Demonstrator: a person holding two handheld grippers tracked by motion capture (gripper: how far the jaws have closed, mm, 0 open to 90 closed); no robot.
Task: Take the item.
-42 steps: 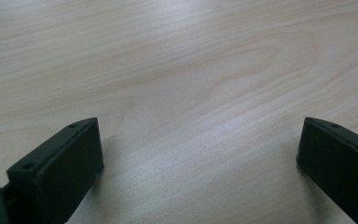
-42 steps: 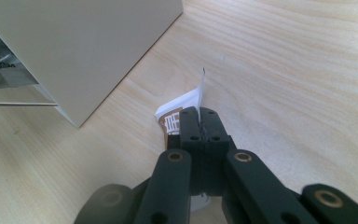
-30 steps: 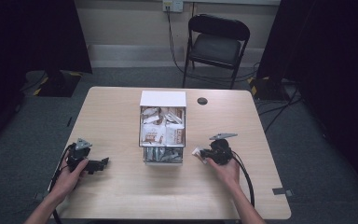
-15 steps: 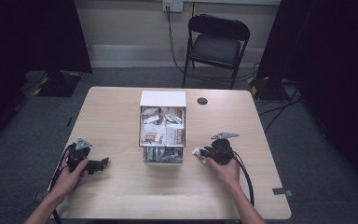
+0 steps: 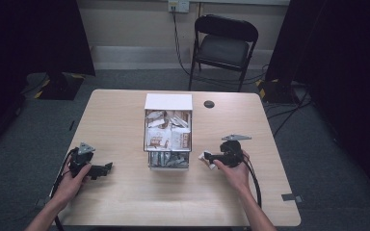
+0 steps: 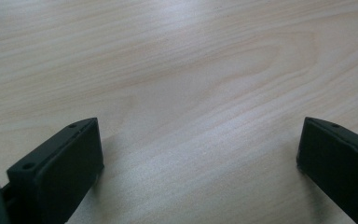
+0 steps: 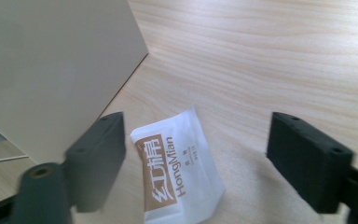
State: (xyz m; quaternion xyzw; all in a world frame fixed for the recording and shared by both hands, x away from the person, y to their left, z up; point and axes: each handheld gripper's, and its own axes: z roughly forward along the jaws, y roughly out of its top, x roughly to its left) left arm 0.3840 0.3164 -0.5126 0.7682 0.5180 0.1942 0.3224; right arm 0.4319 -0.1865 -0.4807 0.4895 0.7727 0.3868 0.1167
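Sachet (image 7: 179,175) lies flat on the table (image 5: 125,202) between the right gripper's (image 7: 191,163) wide-open jaws, nearer the left-hand one, touching neither as far as I can tell; its near end is cut off at the frame bottom, and from the high view it's just a white speck at the gripper tip (image 5: 205,157), beside the box's (image 5: 168,137) right wall near the front edge. Left gripper (image 6: 198,154) sits open over bare wood toward the front-left corner, gripping nothing. Box contents are a jumble of packets, too small to tell apart.
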